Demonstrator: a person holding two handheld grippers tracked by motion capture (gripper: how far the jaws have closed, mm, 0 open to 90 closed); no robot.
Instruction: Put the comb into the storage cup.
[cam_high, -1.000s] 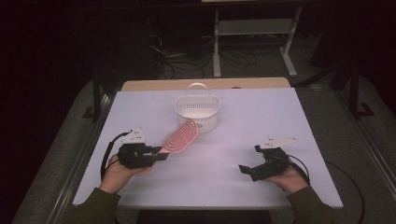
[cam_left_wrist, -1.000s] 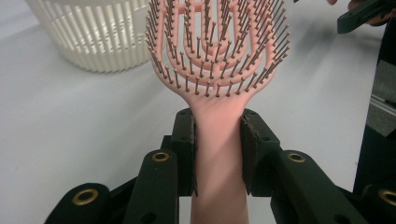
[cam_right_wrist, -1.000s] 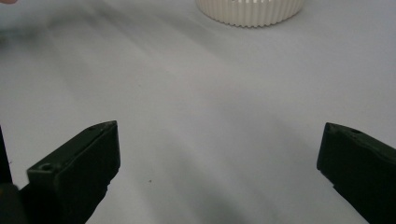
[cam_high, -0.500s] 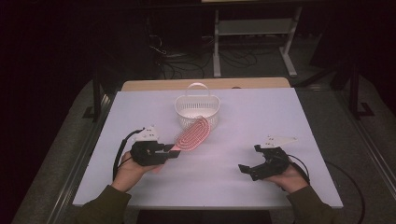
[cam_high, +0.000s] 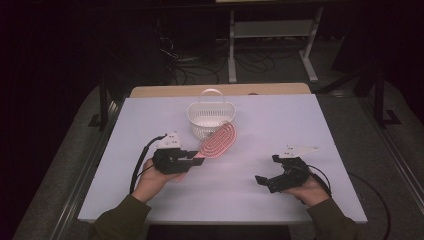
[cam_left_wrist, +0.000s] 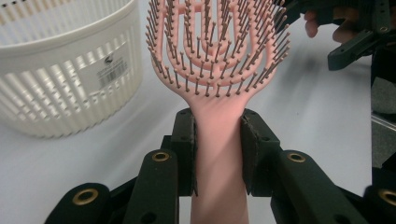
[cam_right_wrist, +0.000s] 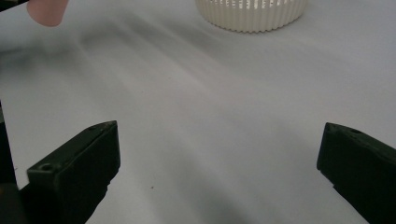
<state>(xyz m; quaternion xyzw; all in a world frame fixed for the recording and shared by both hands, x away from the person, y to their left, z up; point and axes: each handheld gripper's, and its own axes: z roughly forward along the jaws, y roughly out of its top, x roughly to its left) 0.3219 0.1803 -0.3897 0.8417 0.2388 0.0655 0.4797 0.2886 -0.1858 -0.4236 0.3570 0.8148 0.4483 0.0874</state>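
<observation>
Hairbrush carried rightward, basket label unreadable

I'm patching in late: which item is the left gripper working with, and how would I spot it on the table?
Start at the white table and find the white slatted basket near its far edge. Just in front of it, the left gripper clamps the handle of a pink hairbrush, head angled toward the basket. It is the one pink thing there, with an open looped head full of bristles.

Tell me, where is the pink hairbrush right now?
In the high view, the pink hairbrush sits left of centre, its handle clamped in the left tool, just before the white basket.
</observation>
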